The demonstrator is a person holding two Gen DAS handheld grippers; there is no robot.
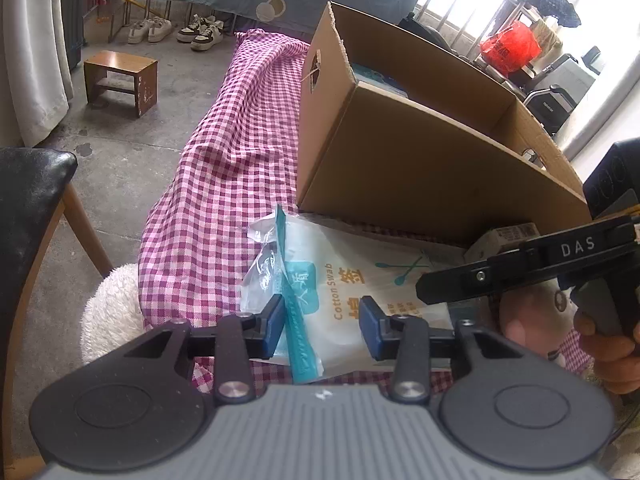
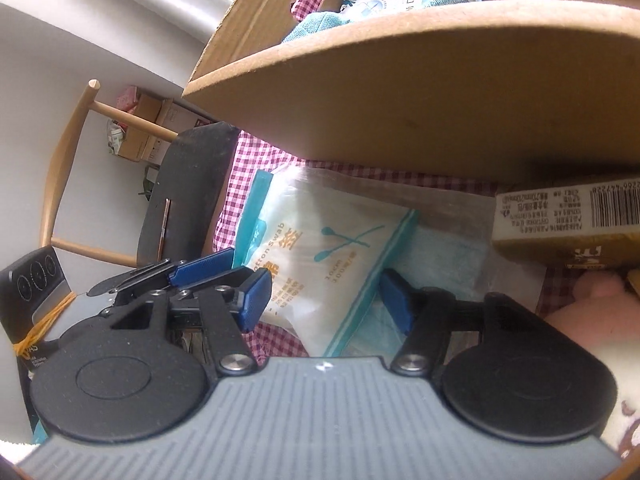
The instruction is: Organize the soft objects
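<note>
Your left gripper and right gripper, both spread, straddle the cotton swab bag, whose long axis runs crosswise before the cardboard box.

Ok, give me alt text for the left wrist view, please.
The left gripper straddles the teal zip edge of a white plastic cotton-swab bag lying on pink-and-white checked cloth. An open brown cardboard box stands behind it, and the right gripper reaches in from the right.

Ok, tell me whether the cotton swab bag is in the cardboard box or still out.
Out. The cotton swab bag lies on the checked cloth in front of the cardboard box, against its outer wall.
</note>
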